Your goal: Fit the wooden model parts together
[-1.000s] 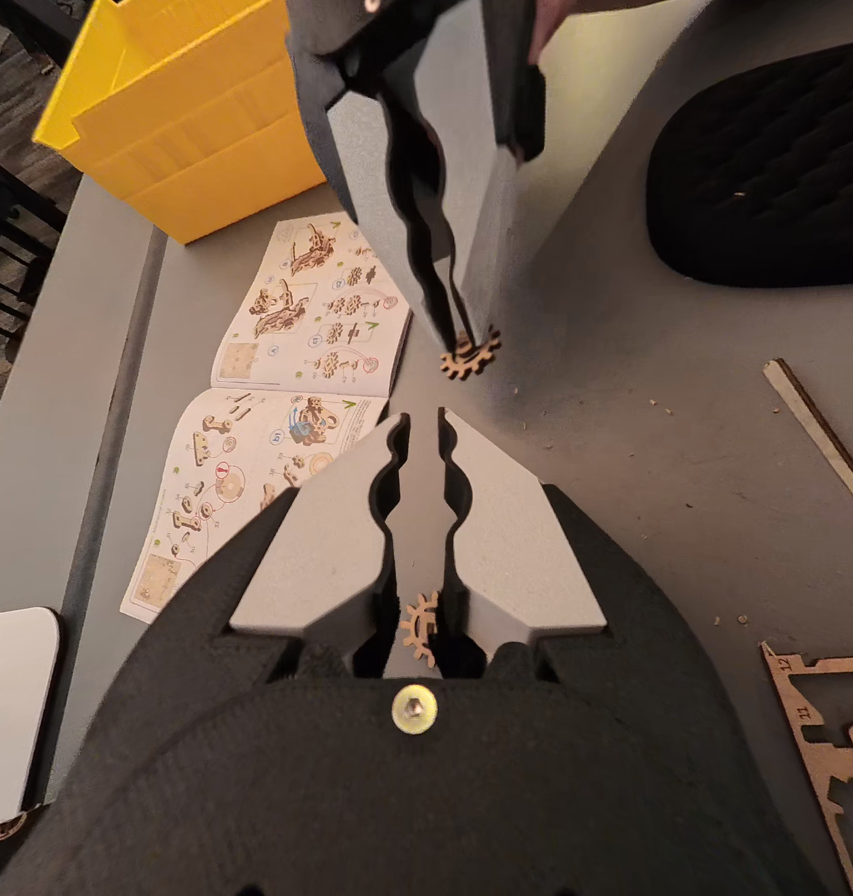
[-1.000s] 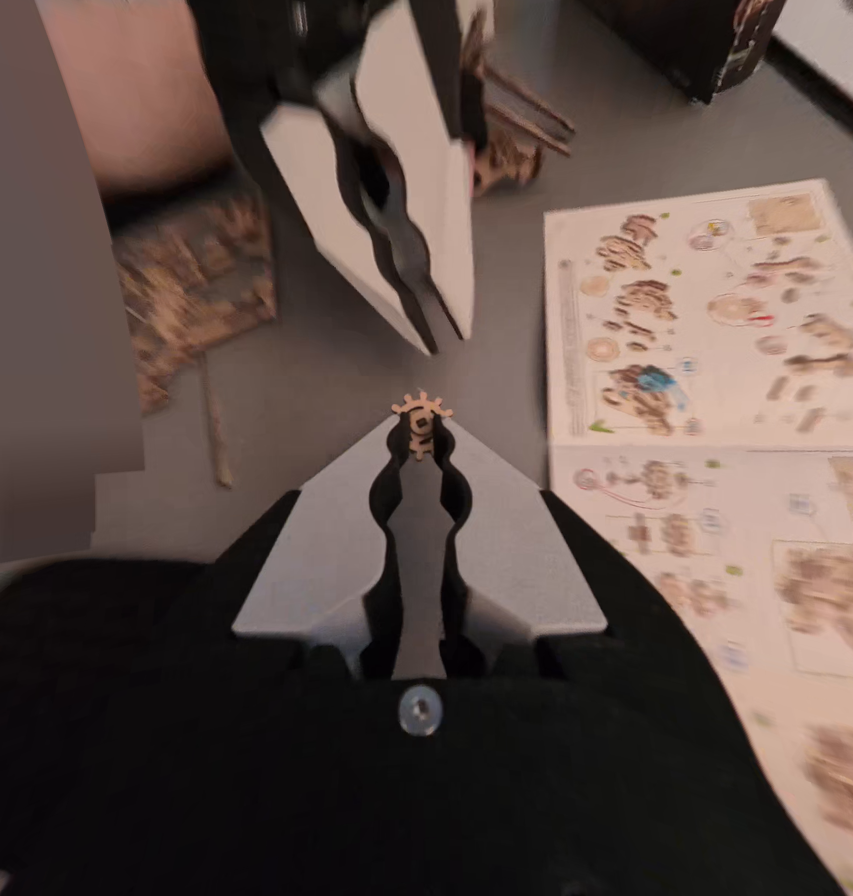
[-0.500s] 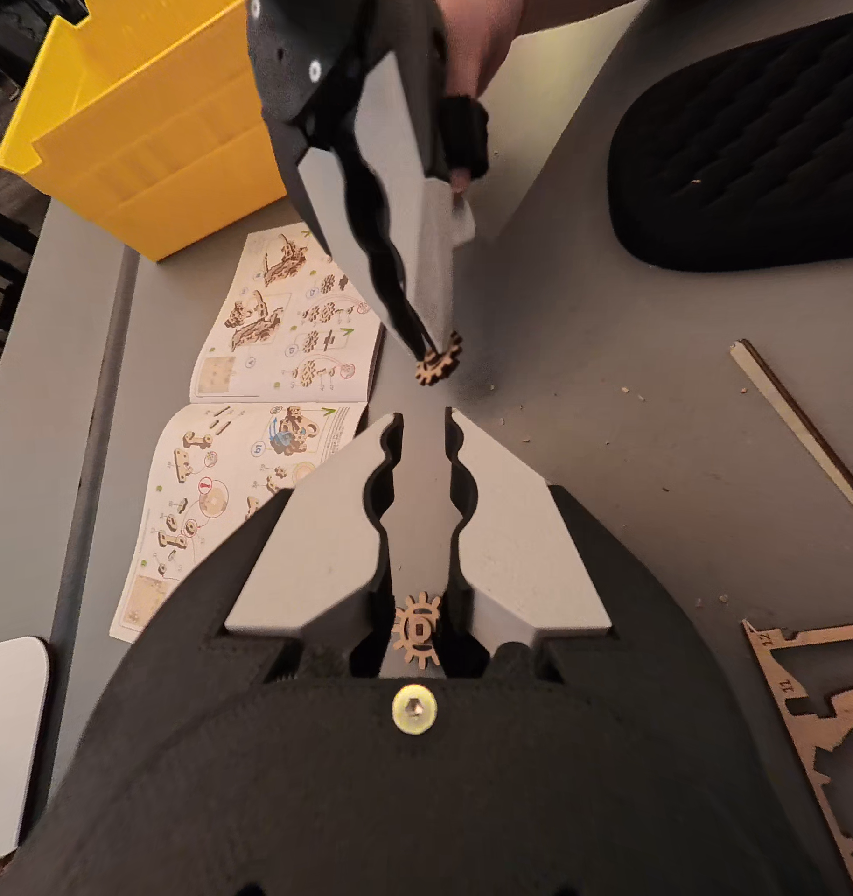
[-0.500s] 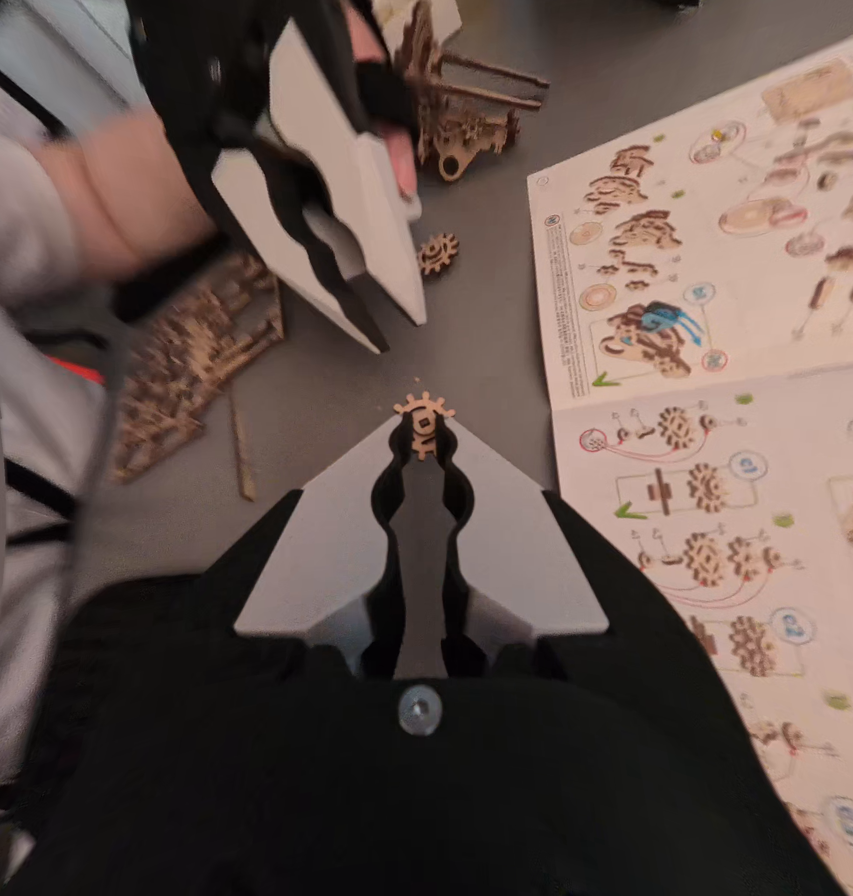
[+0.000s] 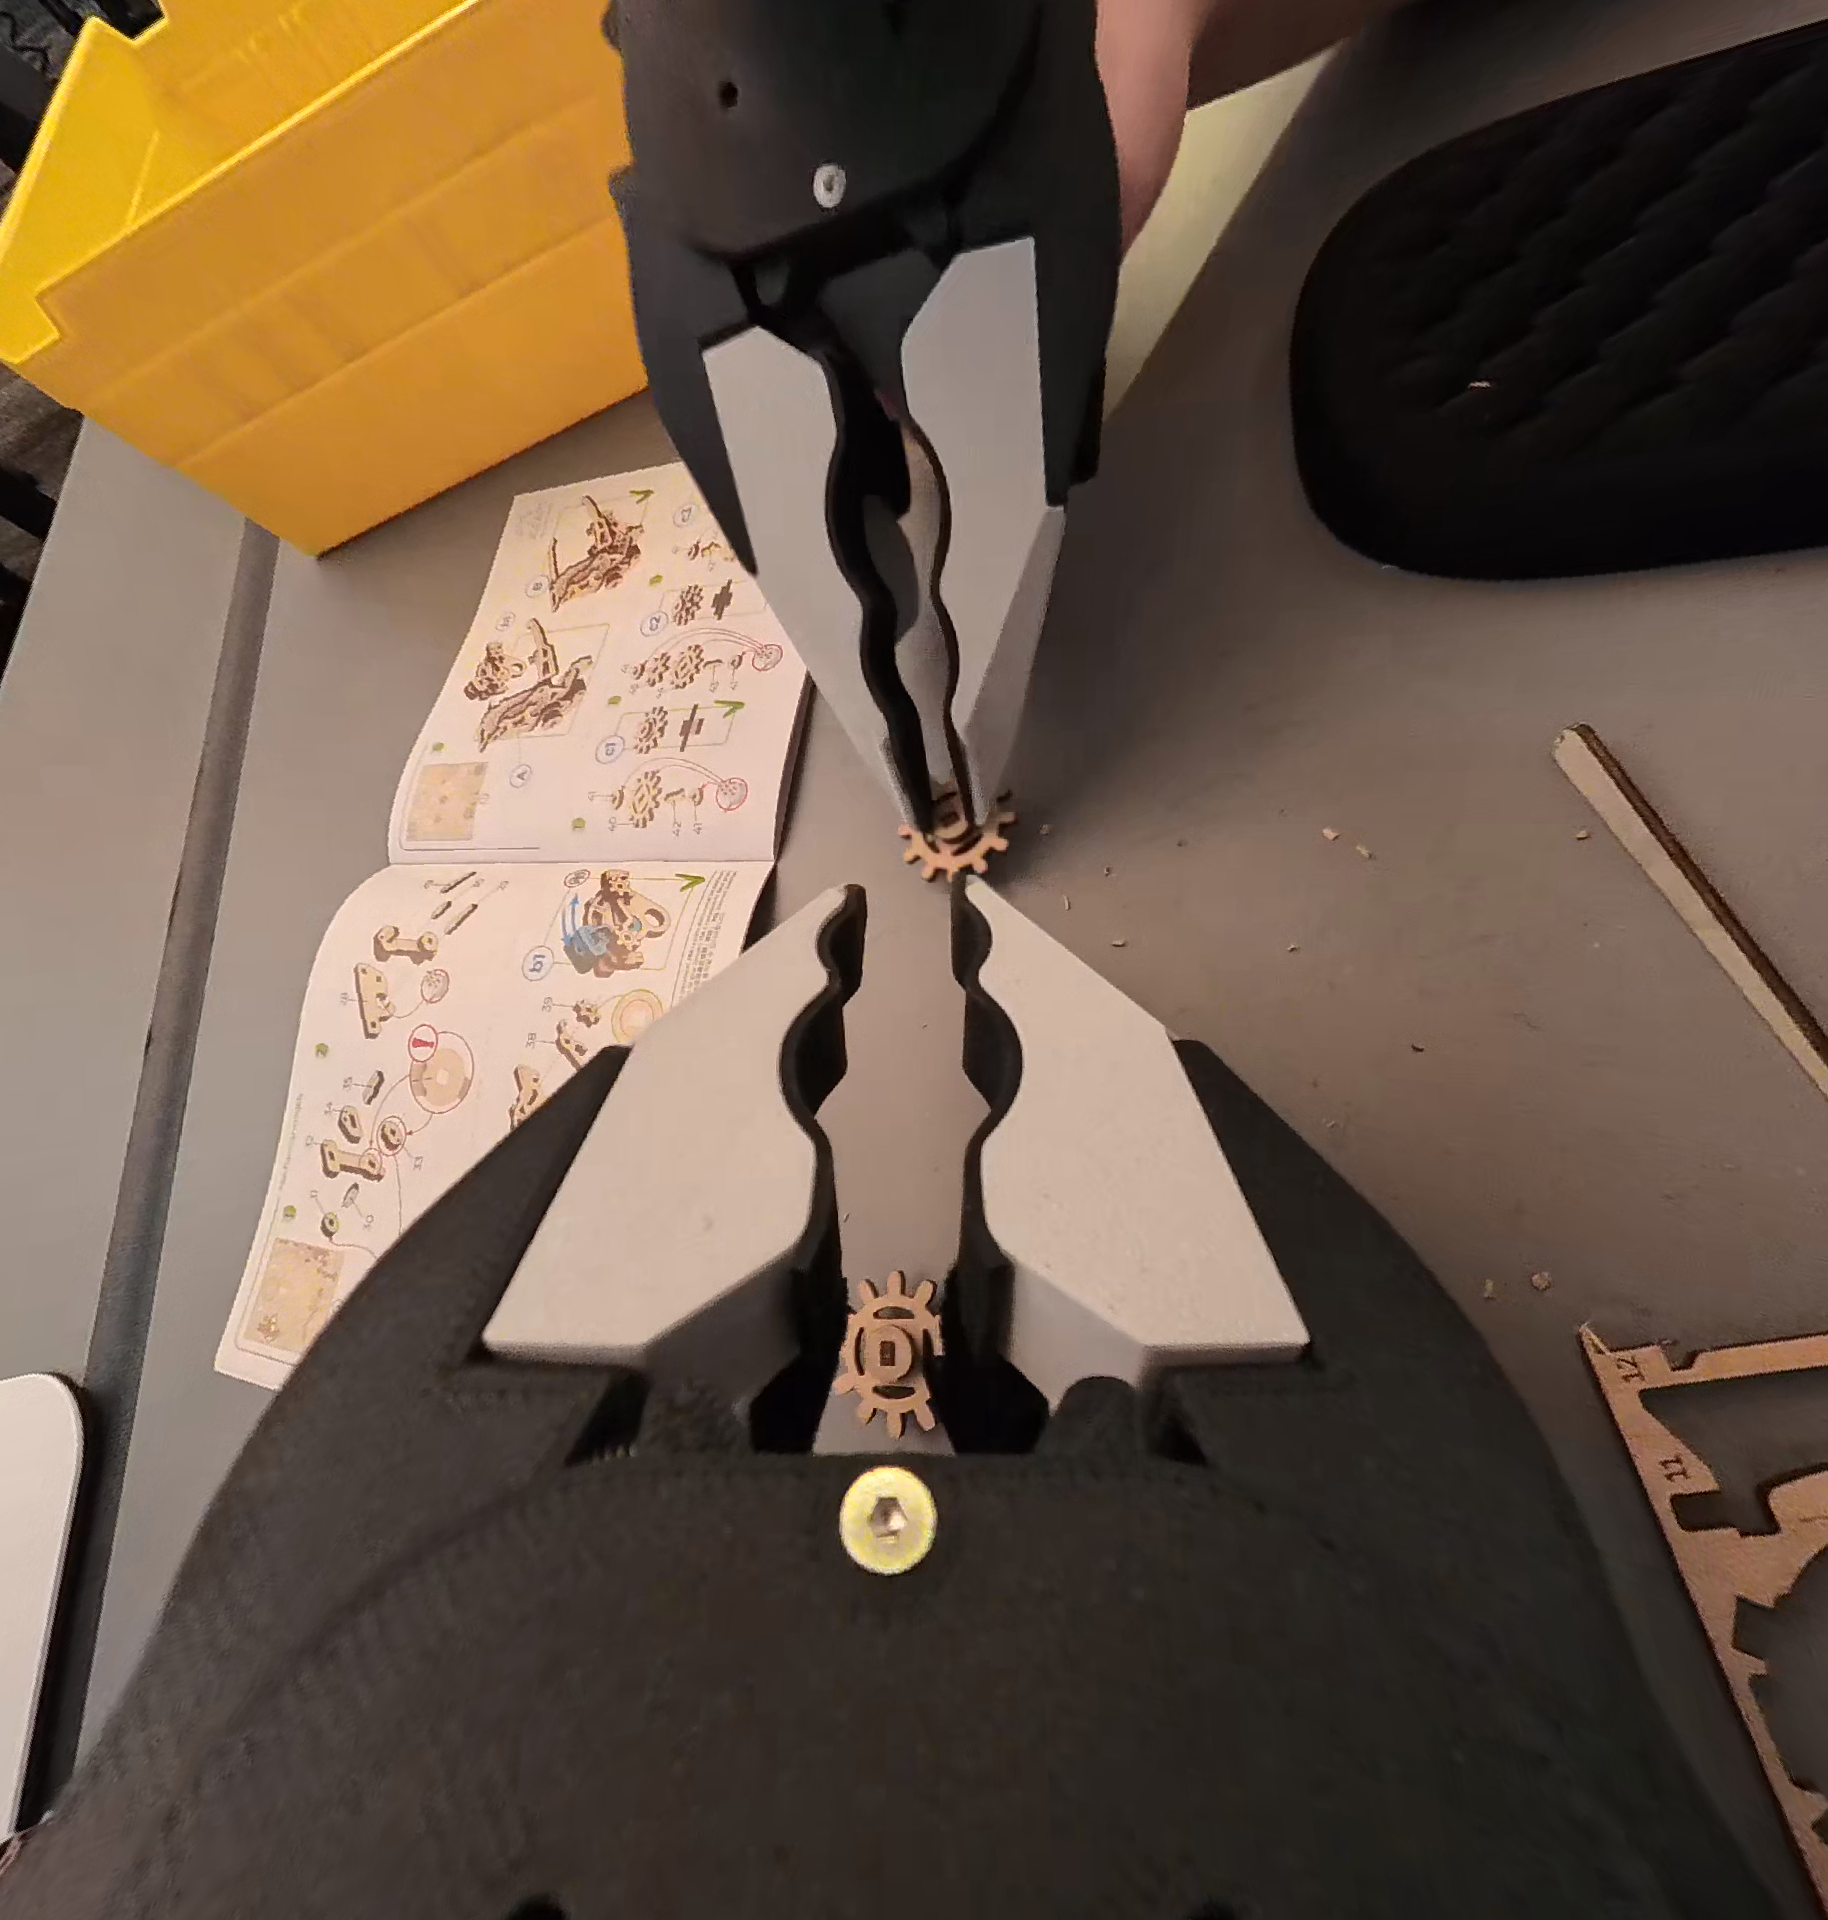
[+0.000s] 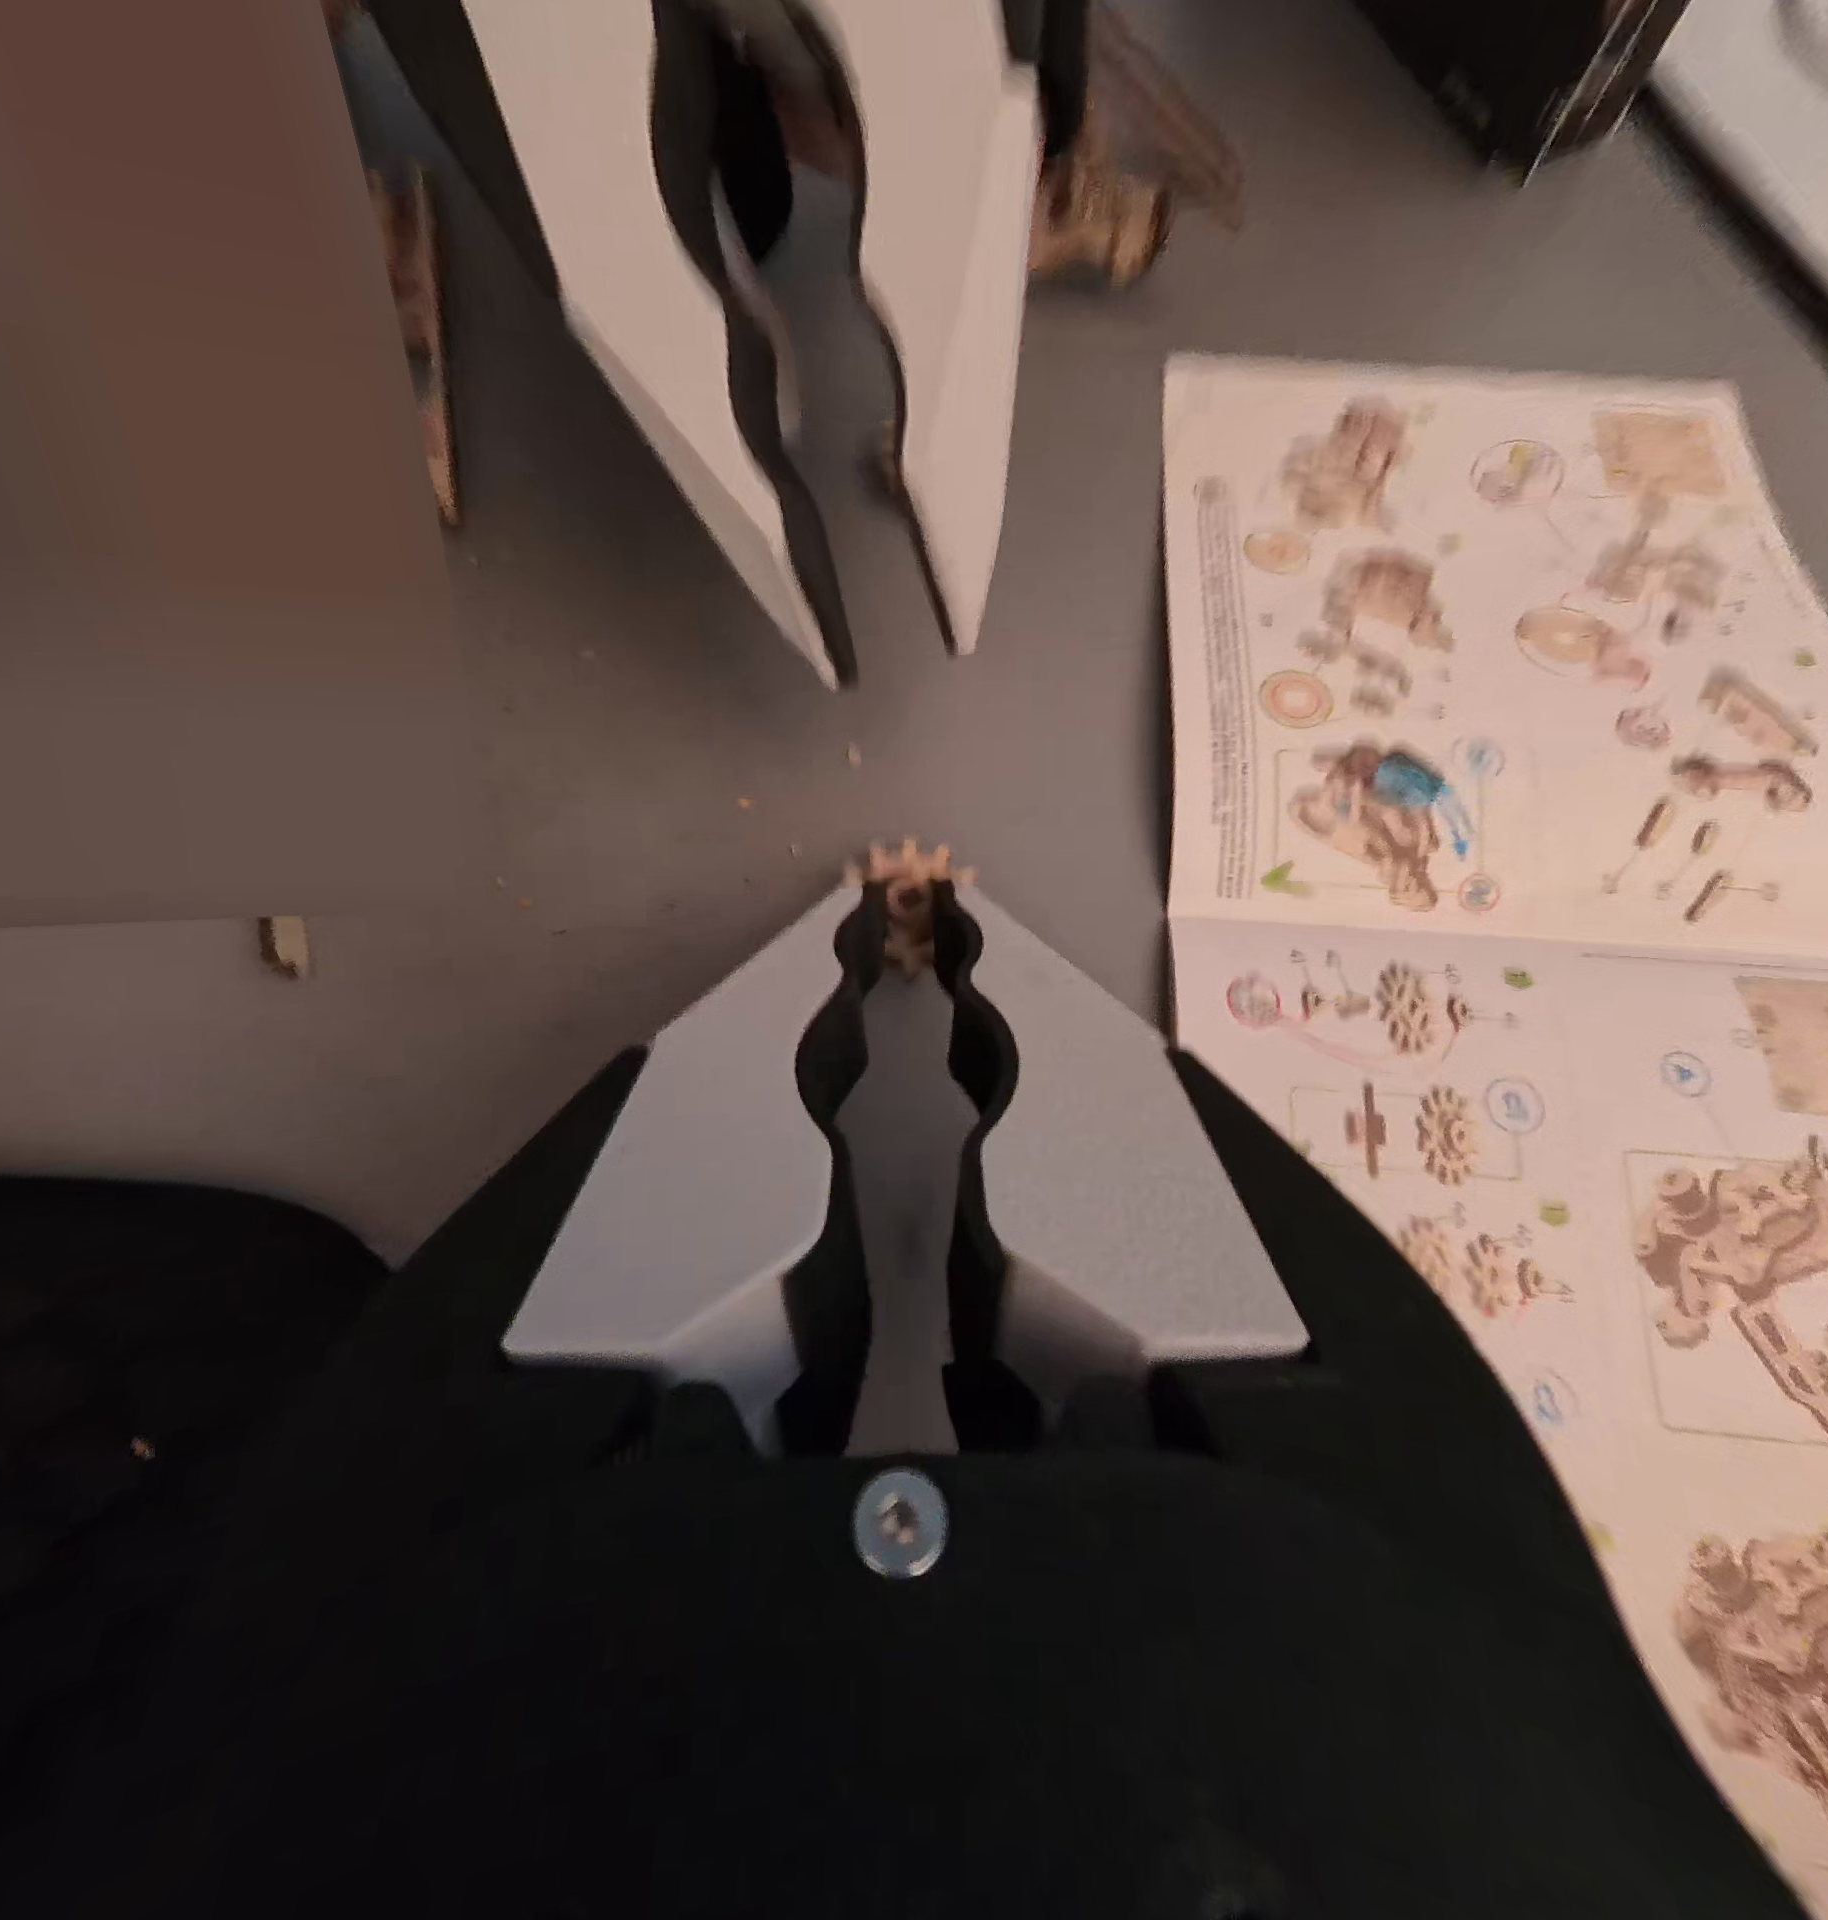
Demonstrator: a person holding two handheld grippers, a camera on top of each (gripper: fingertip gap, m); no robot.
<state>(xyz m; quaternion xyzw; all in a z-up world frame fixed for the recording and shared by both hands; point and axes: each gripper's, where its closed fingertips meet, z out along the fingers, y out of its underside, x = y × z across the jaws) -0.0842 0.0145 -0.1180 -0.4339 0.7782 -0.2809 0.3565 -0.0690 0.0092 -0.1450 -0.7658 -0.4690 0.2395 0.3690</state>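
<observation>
A: Step in hand?

B: Bringing two gears together. Right gripper [image 5: 941, 805] clamped on a small wooden gear [image 5: 957, 831] at its fingertips, just beyond the left gripper [image 5: 905, 904], whose tips stand apart and hold nothing. Second gear [image 5: 889, 1351] lies on the table [image 5: 1409, 935], seen between the left fingers, near their base.

A: Next?

B: Likely line up the centre holes.

A: Unclear?

B: Right wrist view is blurred; the instruction booklet [image 5: 536, 935] can't be read there.

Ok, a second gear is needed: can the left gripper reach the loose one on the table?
Probably yes: the left gripper is open and empty; the loose gear lies uncovered below its finger bases.
</observation>
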